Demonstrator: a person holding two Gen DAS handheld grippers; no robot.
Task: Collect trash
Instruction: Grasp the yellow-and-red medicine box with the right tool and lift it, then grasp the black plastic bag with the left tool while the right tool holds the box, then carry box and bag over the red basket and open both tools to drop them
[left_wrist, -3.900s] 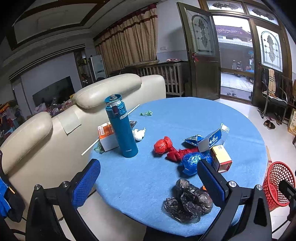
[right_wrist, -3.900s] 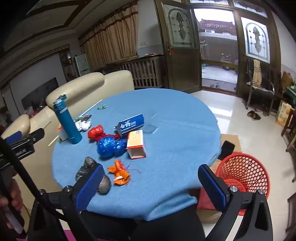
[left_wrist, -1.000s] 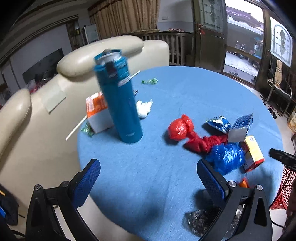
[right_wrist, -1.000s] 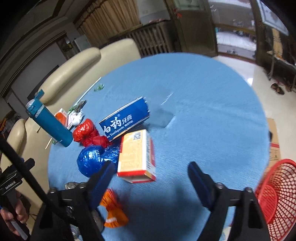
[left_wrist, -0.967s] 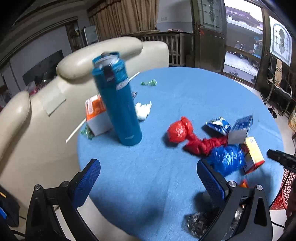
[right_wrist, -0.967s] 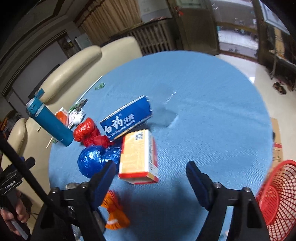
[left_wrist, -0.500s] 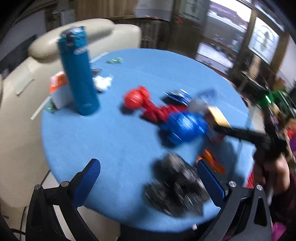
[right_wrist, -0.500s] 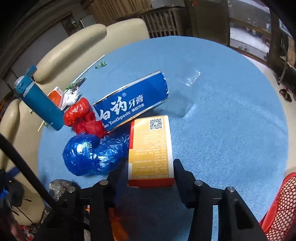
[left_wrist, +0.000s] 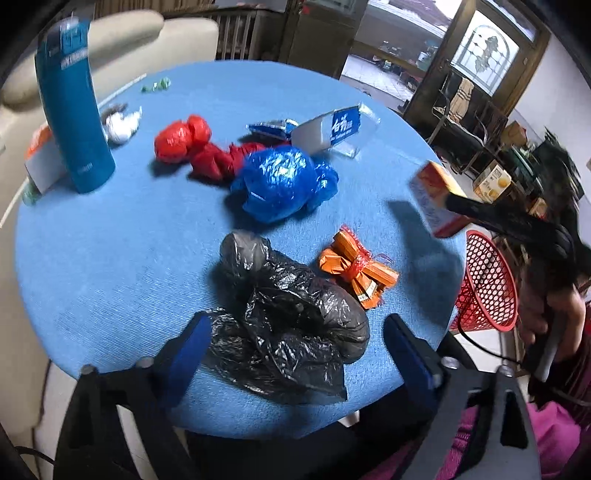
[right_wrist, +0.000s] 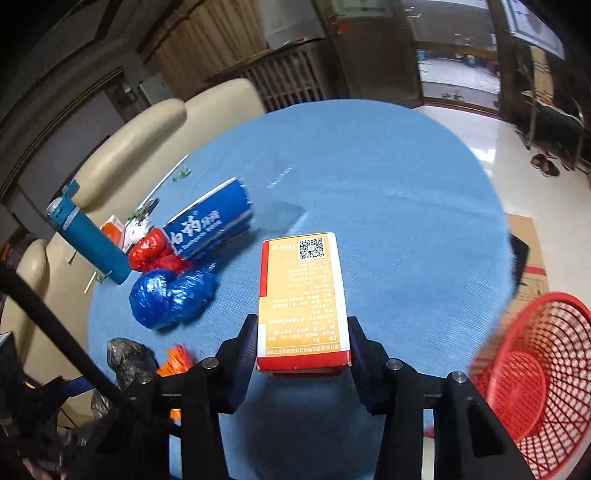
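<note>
Trash lies on a round blue table (left_wrist: 110, 236). My left gripper (left_wrist: 297, 332) hangs over a crumpled black plastic bag (left_wrist: 291, 317). Its jaws are closing with the bag between them, and the right pad is still clear of it. My right gripper (right_wrist: 303, 330) is shut on a yellow and red carton (right_wrist: 303, 284) and holds it above the table. The left wrist view shows the same carton (left_wrist: 432, 192) raised near the table's right edge. A red mesh basket (right_wrist: 532, 373) stands on the floor to the right.
On the table lie a blue bag (left_wrist: 280, 181), a red bag (left_wrist: 192, 144), a blue toothpaste box (right_wrist: 207, 229), an orange wrapper (left_wrist: 354, 269) and a white tissue (left_wrist: 122, 123). A tall blue flask (left_wrist: 74, 110) stands at the left. A cream sofa (right_wrist: 155, 133) is behind.
My right gripper closed on the carton and lifted it off the table. My left gripper swung down and right, from facing the flask to hanging over the black bag, its jaws a little narrower.
</note>
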